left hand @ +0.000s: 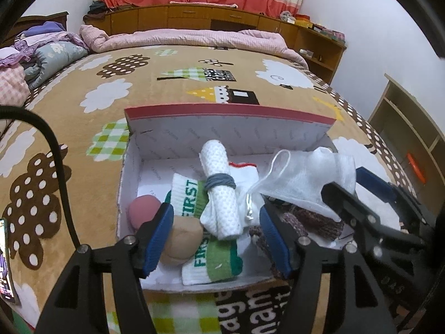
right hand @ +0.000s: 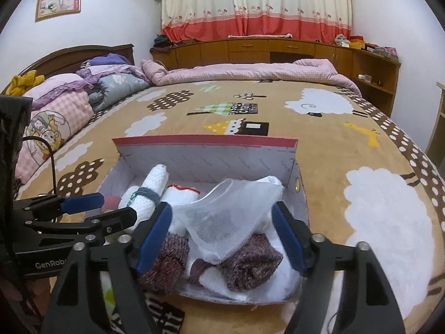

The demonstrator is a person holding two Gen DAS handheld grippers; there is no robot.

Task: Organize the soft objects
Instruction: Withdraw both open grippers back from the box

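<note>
An open cardboard box point(left hand: 230, 111) with a red rim sits on the bed. Inside lie a rolled white towel point(left hand: 219, 186) with a grey band, green-and-white "FIRST" socks point(left hand: 189, 192), a pink ball point(left hand: 143, 211), a beige ball point(left hand: 183, 239), a white mesh bag point(left hand: 300, 172) and maroon knitted socks point(left hand: 314, 220). My left gripper point(left hand: 214, 217) hangs open over the box's left half, pads clear of the towel and beige ball between them. My right gripper point(right hand: 222, 211) stands open around the mesh bag point(right hand: 230, 189), above the knitted socks point(right hand: 250, 261), without pressing on it.
The box rests on a brown patterned bedspread point(right hand: 361, 153). Pillows and folded quilts point(right hand: 69, 103) are piled at the left, and a pink quilt point(right hand: 250, 72) lies along the far edge. Wooden cabinets point(right hand: 278, 47) line the wall. A phone point(left hand: 5, 264) lies at the left edge.
</note>
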